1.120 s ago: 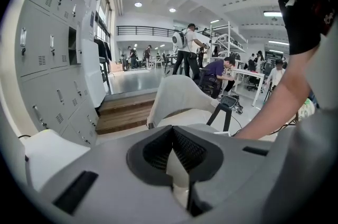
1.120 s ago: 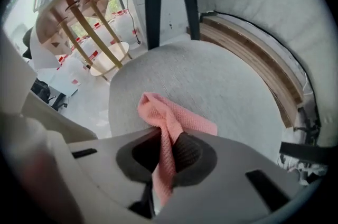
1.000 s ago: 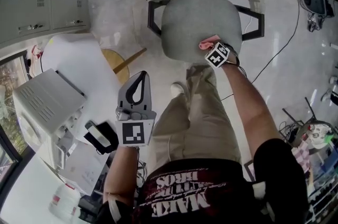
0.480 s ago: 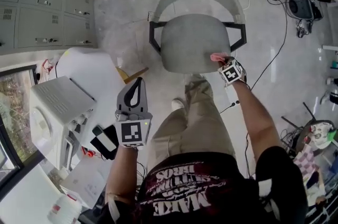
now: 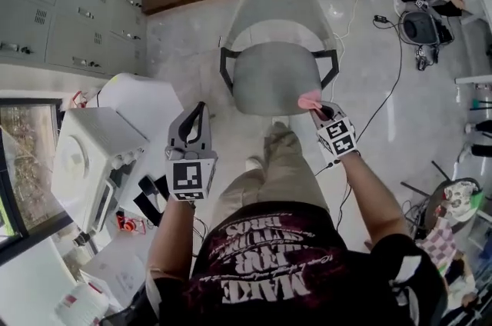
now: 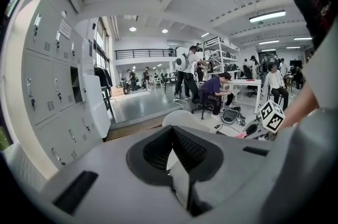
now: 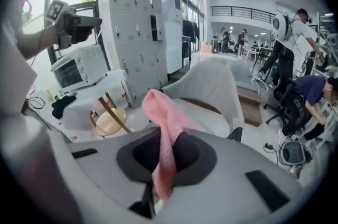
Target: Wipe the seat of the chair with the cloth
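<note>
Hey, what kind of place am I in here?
Likely a big open-plan workshop or lab: grey lockers line a wall, people sit at desks, and a railed mezzanine overlooks the floor.

Black T-shirt [image 5: 265, 271]: white print, upside down in head view, one word legible, "MAKE", on line nearest camera. Remaining lines of print too distorted to read.

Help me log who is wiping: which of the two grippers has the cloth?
The right gripper: its jaws are shut on the pink cloth by the chair seat's front edge. The left gripper is shut on nothing, away from the chair.
</note>
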